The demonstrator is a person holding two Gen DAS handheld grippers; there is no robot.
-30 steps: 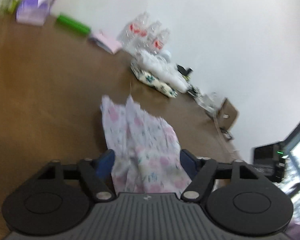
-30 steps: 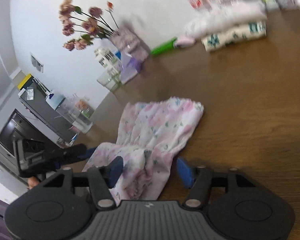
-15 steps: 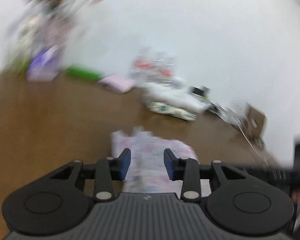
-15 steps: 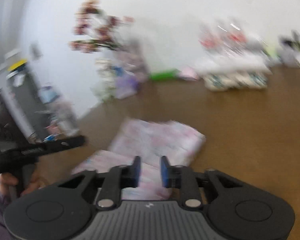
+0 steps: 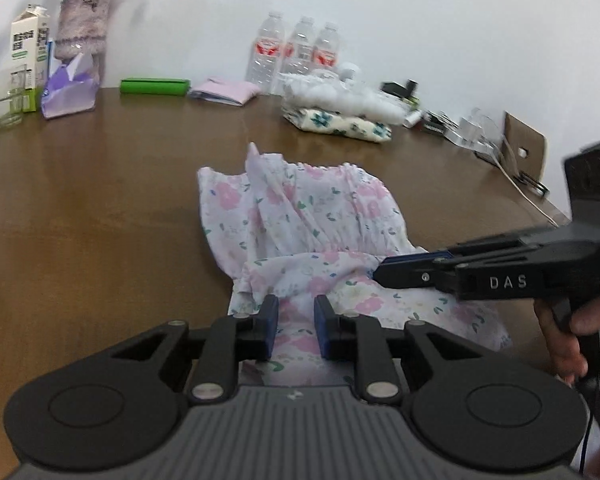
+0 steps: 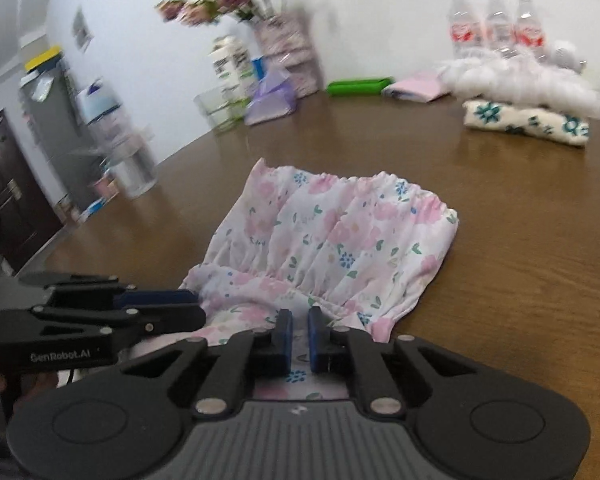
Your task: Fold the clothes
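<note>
Since a second ago both tongs narrow — the left tongs (image 5: pixel 296 330) from wide apart to a small gap, the right tongs (image 6: pixel 299 334) almost together. The floral garment (image 5: pixel 300 232) now lies flatter on the worktop (image 5: pixel 80 208) — its near edge doubled over.

Each black plastic hand-held gripper (image 5: pixel 295 330) carries blue finger pads (image 5: pixel 269 327), silver screws, ribbed grey housing, and white lettering.

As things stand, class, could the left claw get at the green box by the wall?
Probably yes: the left claw is open and bare brown table lies between it and the green box.
</note>
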